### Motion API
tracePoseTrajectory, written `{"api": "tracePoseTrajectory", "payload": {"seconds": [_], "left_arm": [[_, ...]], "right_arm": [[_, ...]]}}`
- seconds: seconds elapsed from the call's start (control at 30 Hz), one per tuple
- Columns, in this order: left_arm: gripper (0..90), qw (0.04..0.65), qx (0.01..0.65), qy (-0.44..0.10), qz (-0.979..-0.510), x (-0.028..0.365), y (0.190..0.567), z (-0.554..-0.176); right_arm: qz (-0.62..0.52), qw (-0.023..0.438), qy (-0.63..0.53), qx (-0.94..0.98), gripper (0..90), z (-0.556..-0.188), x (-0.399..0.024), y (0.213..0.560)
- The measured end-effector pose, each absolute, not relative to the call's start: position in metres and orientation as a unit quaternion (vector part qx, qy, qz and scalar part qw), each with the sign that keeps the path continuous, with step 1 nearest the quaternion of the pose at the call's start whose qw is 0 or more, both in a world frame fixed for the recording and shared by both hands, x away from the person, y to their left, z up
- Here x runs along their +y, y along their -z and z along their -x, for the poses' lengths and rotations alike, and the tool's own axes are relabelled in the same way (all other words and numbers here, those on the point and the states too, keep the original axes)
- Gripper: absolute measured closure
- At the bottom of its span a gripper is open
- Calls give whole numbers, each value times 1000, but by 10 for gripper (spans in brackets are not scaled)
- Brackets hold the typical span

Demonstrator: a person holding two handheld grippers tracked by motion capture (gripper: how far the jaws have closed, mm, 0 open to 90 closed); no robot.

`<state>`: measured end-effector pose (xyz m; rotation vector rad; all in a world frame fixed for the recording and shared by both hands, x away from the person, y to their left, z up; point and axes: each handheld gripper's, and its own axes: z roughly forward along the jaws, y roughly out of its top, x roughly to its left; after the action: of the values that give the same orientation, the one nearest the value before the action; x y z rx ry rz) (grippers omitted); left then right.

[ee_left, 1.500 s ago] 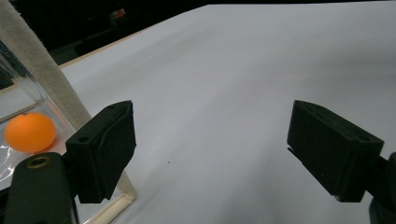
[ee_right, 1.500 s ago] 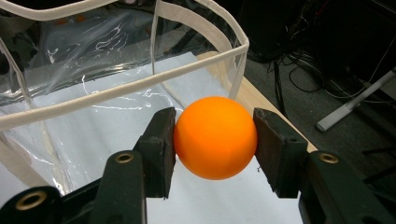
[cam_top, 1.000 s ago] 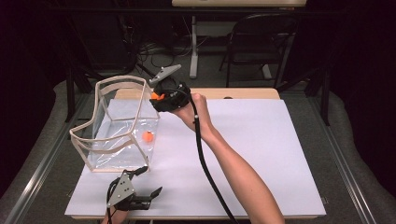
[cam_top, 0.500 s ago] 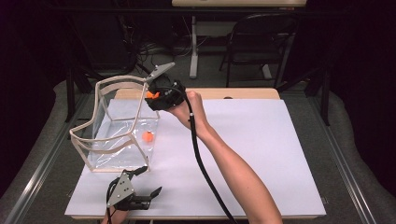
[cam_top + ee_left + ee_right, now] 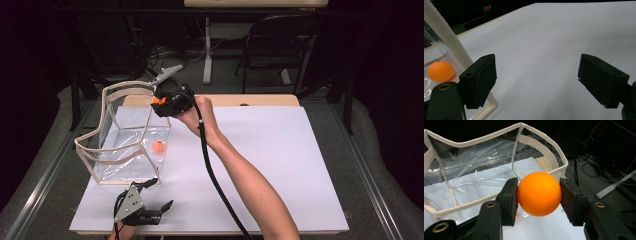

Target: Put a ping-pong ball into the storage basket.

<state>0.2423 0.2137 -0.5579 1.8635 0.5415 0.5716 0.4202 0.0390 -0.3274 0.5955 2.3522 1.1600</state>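
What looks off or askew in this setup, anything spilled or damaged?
Mostly tidy. The clear bag is the odd one: its cloth-trimmed rim sags unevenly and the plastic walls are wrinkled, so the mouth isn't square. No spill or damage. One orange ball lies inside; the right tool grips another orange ball above the rim.

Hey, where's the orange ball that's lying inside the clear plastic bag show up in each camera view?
High view: the loose orange ball lies left of centre, on the bag's floor.
Left gripper view: at the far left edge, behind the clear wall.
Right gripper view: I cannot make it out.
Shared landmark: the clear plastic bag's cream fabric rim.
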Motion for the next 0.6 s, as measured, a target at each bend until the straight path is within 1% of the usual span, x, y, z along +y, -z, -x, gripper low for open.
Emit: {"api": "tracePoseTrajectory", "payload": {"seconds": [0.6], "left_arm": [[155,530,226,-239,-781,214,558,-242]], "right_arm": [[-210,228,-425,850,506,-421,49,323]]}}
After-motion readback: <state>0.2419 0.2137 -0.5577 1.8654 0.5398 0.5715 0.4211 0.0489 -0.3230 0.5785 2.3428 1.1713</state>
